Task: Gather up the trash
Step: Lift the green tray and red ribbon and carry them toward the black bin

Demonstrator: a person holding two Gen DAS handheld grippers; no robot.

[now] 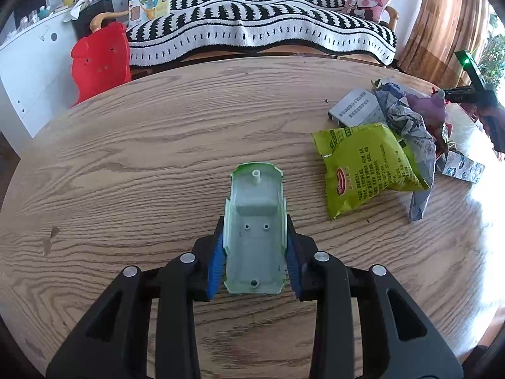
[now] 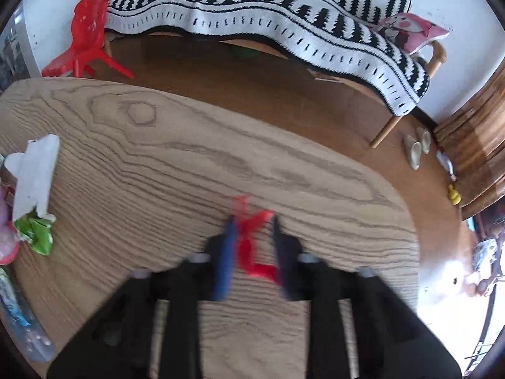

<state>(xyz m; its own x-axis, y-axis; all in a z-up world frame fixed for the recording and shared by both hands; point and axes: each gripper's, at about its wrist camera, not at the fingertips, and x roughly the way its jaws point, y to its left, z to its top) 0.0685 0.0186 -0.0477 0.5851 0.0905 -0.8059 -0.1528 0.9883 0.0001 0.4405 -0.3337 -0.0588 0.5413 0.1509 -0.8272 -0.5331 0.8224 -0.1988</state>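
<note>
looking out from the left wrist, the left gripper (image 1: 255, 252) is pinching a pale green plastic shell (image 1: 255, 224), something like the hollow body of a toy car, with its blue pads (image 1: 217, 262) pressed on the two long sides near the back end. the shell's long axis runs straight ahead along the fingers, open side up, and its far end with the small white post points toward the striped sofa (image 1: 258, 28). it sits low over the wooden table (image 1: 126, 145); whether it touches the wood i cannot tell. off to the right lies the trash pile: a green snack bag (image 1: 369, 167), crumpled grey paper (image 1: 407, 120) and a grey box (image 1: 356, 107), all touching one another. the grip is on thin, slightly flared walls, so the shell could squirt forward or twist out if the squeeze is uneven, and swinging it toward the pile could knock the bag off line. from the right wrist, blurred by motion, the right gripper (image 2: 252, 230) is closed on a small red scrap (image 2: 249, 243), thin and limp, just above the table near its far edge. its shape is too smeared to give a long axis, though a strand sticks out ahead past the fingertips. being so slight, it could slip free unnoticed and drop to the floor (image 2: 252, 75).
</note>
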